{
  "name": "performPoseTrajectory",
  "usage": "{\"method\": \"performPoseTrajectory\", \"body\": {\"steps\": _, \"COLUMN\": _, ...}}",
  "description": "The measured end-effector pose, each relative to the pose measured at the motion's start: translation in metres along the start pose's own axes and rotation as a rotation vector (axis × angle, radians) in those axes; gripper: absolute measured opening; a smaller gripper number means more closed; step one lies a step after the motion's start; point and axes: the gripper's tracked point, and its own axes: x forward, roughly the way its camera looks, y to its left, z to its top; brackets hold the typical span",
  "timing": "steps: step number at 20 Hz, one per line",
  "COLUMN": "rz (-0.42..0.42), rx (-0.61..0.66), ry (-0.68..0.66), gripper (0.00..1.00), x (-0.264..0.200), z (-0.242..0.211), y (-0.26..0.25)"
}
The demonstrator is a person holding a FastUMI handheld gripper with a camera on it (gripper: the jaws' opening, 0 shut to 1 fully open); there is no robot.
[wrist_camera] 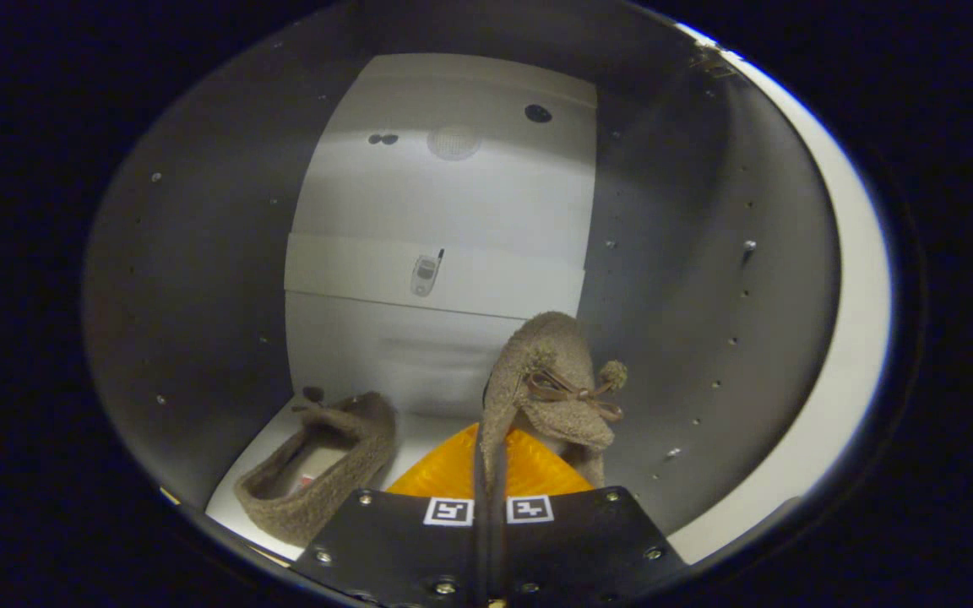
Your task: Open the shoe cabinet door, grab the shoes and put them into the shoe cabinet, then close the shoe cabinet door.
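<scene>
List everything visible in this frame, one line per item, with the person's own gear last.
shoe held in the jaws: one, brown fuzzy slipper with a bow and pom-poms, hanging toe-up just ahead of the gripper, its heel rim pinched.
shoe on the cabinet floor: one, same brown, lying beside the held one, opening facing up.
cabinet floor: one, white, under the lying shoe.
cabinet side walls: two, grey, dotted with shelf-pin holes.
back panel: one, white, beyond both shoes, with dark holes and a small printed picture.
gripper: one, jaws shut on the shoe's heel rim, reaching inside the cabinet.
</scene>
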Motion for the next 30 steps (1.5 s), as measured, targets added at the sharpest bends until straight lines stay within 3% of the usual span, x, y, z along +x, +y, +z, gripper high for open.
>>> {"method": "performPoseTrajectory", "body": {"steps": 6, "rz": 0.033, "rx": 0.035, "ry": 0.073, "gripper": 0.00, "x": 0.028, "z": -0.019, "y": 0.011}}
{"method": "performPoseTrajectory", "body": {"steps": 10, "rz": 0.013, "rx": 0.066, "ry": 0.087, "gripper": 0.01, "x": 0.036, "z": -0.022, "y": 0.010}}
{"method": "performPoseTrajectory", "body": {"steps": 16, "rz": 0.014, "rx": 0.112, "ry": 0.060, "gripper": 0.23, "x": 0.044, "z": -0.012, "y": 0.007}}
{"method": "performPoseTrajectory", "body": {"steps": 21, "rz": 0.015, "rx": 0.099, "ry": 0.082, "gripper": 0.24, "x": 0.041, "z": -0.017, "y": 0.008}}
{"method": "performPoseTrajectory", "body": {"steps": 24, "rz": 0.018, "rx": 0.091, "ry": 0.076, "gripper": 0.39, "x": 0.035, "z": -0.016, "y": 0.010}}
{"method": "performPoseTrajectory", "body": {"steps": 25, "rz": 0.016, "rx": 0.094, "ry": 0.070, "gripper": 0.39, "x": 0.032, "z": -0.014, "y": 0.010}}
{"method": "performPoseTrajectory", "body": {"steps": 29, "rz": 0.009, "rx": 0.109, "ry": 0.054, "gripper": 0.75, "x": 0.016, "z": -0.007, "y": 0.010}}
{"method": "performPoseTrajectory", "body": {"steps": 30, "rz": 0.010, "rx": 0.110, "ry": 0.049, "gripper": 0.80, "x": 0.010, "z": -0.005, "y": 0.011}}
